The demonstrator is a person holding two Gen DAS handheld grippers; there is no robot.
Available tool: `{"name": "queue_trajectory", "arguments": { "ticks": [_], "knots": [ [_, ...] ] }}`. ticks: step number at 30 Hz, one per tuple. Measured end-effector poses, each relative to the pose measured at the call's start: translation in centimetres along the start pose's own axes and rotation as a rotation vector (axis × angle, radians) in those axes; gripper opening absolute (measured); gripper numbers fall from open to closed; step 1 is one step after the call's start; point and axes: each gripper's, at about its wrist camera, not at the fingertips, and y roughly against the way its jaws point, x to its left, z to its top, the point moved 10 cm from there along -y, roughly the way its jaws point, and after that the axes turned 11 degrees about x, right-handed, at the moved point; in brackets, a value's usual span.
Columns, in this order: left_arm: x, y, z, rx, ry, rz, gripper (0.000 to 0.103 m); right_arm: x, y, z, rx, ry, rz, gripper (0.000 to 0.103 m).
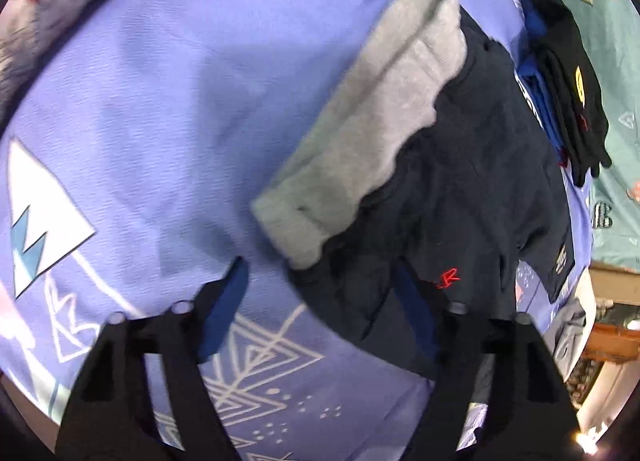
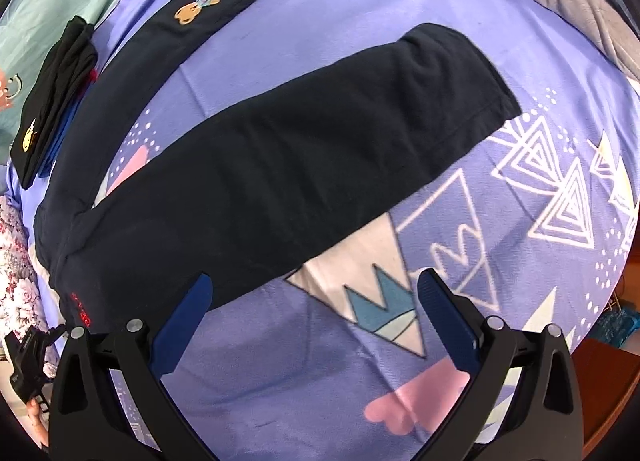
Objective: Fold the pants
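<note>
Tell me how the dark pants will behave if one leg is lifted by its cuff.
The dark pants are probably floppy: the leg lies flat and wrinkled on the bedsheet, so it should drape. The fabric looks matte and fleecy, so the right claw will likely not slip.

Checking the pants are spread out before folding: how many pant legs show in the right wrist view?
2. One leg lies flat across the middle of the purple sheet; the other leg, bearing a cartoon patch, runs toward the upper left. Nothing hides a third.
</note>
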Motion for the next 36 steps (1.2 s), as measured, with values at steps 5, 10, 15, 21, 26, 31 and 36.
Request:
{"name": "queue_trajectory", "arguments": {
  "ticks": [5,10,15,21,26,31,36],
  "knots": [
    [-0.6,-0.7,0.1,0.023,-0.004,-0.015,0.014,-4.6,1.6,2.6,-0.100,-0.001,-0.107,0.102],
    [-0.7,-0.2,-0.4,0.006,-0.067,0.025,0.012,-11.7,1.7,5.9,-0.128,-0.176,-0.084,0.102],
    [-1.1,0.0,-0.2,0.009,-0.027,-0.026,0.012,-13.5,-0.2,8.1,-0.104,-0.264,0.032,0.086],
    [-1.2,-0.4,-0.2,-0.009,-0.014,-0.036,0.011,-12.5,-0.6,10.2,-0.105,-0.218,0.024,0.020],
    [-3.2,3.9,0.6,-0.109,-0.033,-0.088,0.009,-10.9,3.7,12.0,-0.155,-0.213,0.128,0.008],
    [-4.8,11.1,-1.1,-0.239,-0.114,-0.089,0.009,-8.4,12.0,13.2,-0.289,-0.082,0.166,0.007],
    [-1.8,13.1,-4.8,-0.274,-0.121,-0.050,0.009,-10.6,11.7,9.7,-0.206,0.002,0.065,0.006]
  ]
}}
